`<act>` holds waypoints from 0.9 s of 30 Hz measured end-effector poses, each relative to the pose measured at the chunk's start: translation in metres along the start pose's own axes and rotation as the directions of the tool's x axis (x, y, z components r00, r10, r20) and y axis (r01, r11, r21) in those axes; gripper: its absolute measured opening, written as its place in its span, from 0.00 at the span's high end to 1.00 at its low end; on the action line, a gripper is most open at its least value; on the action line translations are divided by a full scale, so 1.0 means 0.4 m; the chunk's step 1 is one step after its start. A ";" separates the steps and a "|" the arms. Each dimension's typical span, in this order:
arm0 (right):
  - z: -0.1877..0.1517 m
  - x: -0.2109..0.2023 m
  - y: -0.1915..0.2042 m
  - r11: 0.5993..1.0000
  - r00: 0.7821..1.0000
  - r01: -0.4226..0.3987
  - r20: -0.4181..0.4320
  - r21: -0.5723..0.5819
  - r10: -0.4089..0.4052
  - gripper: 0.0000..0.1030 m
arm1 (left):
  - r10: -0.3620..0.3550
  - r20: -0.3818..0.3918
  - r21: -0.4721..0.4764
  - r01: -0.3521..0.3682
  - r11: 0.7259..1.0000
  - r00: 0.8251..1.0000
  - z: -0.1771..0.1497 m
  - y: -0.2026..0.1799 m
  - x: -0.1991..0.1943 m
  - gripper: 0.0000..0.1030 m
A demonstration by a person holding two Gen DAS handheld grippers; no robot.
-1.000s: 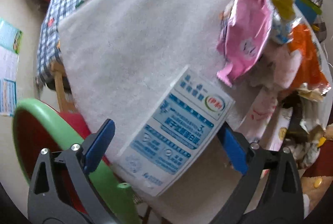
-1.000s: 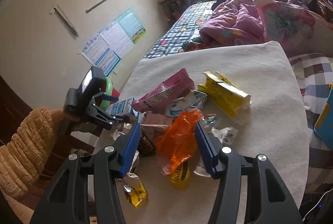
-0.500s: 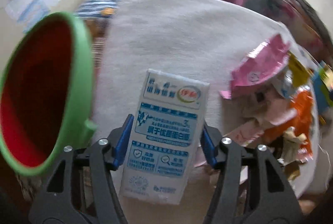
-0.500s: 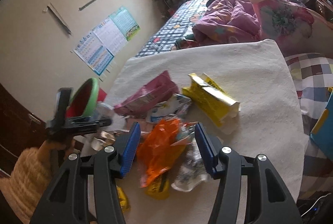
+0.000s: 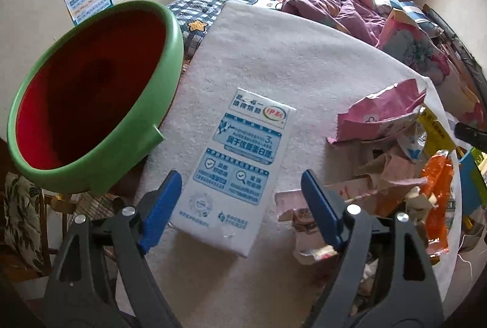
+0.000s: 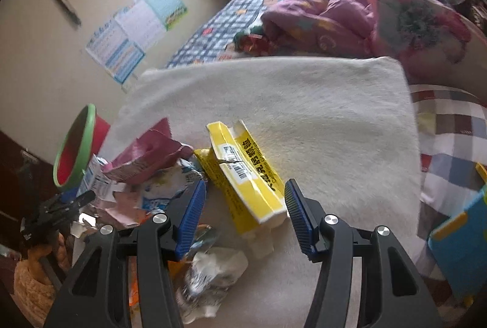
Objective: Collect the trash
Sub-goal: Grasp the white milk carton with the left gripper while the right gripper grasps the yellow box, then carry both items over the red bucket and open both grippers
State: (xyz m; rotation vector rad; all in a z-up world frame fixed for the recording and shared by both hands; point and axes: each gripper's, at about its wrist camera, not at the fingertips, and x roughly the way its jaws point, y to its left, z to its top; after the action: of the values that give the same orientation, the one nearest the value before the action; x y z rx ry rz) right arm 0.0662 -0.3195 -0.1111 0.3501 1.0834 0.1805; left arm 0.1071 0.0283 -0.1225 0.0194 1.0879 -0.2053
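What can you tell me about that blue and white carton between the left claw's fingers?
The milk carton is a flat, rectangular white box printed with blue panels, Chinese text and a red-green logo. It looks like coated paperboard, and lies on the cream towel. It sits between the open left claw's blue pads, beside the green-rimmed bin.

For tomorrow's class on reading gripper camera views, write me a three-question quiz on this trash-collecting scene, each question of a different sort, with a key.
1. True or false: the left gripper is shut on the milk carton.
2. Which item lies between the right gripper's fingers? A) pink wrapper B) yellow box C) orange bag
3. Fill in: the bin has a green outside and a ____ inside.

Key: 1 false, the fingers stand open either side of the carton; 2 B, the yellow box; 3 red.
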 end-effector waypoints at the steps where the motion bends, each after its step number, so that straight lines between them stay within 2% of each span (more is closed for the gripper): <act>1: 0.002 0.013 0.001 1.000 1.000 0.000 -0.016 -0.004 0.000 0.48 | 0.001 -0.001 -0.004 -0.001 1.000 1.000 -0.006 0.004 -0.004 0.24; 4: -0.002 0.056 -0.001 1.000 0.998 -0.006 -0.060 -0.013 0.005 0.48 | 0.003 0.000 -0.008 -0.003 1.000 1.000 -0.005 0.005 -0.004 0.24; 8: -0.012 0.077 -0.011 1.000 0.997 -0.003 -0.075 -0.008 0.003 0.48 | -0.001 -0.003 -0.006 0.001 1.000 1.000 -0.003 0.008 0.007 0.25; 10: -0.014 0.070 -0.014 1.000 0.998 -0.008 -0.063 0.001 0.008 0.51 | -0.002 -0.017 -0.012 0.002 1.000 1.000 -0.006 0.012 0.017 0.30; 12: -0.019 0.058 -0.016 0.999 0.998 -0.031 -0.051 0.019 0.032 0.60 | -0.006 -0.027 -0.015 0.005 1.000 1.000 -0.009 0.018 0.024 0.39; 17: -0.047 0.012 -0.020 0.997 1.000 -0.025 0.016 0.077 0.024 0.68 | -0.009 -0.014 -0.016 0.009 1.000 1.000 -0.016 0.018 0.023 0.45; 20: -0.069 -0.036 -0.013 0.994 0.997 -0.019 0.076 0.109 0.011 0.71 | 0.001 0.027 -0.024 0.000 1.000 1.000 -0.017 0.018 -0.004 0.48; 27: -0.095 -0.180 0.063 0.996 0.970 -0.011 0.241 0.093 -0.012 0.73 | -0.020 0.148 -0.017 0.023 1.000 0.989 0.002 0.004 -0.103 0.50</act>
State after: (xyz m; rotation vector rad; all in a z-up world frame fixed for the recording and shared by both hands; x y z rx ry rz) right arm 0.0000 -0.3114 -0.0580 0.4445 0.8521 0.0840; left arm 0.0896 0.0363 -0.0860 -0.0234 0.9424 -0.2126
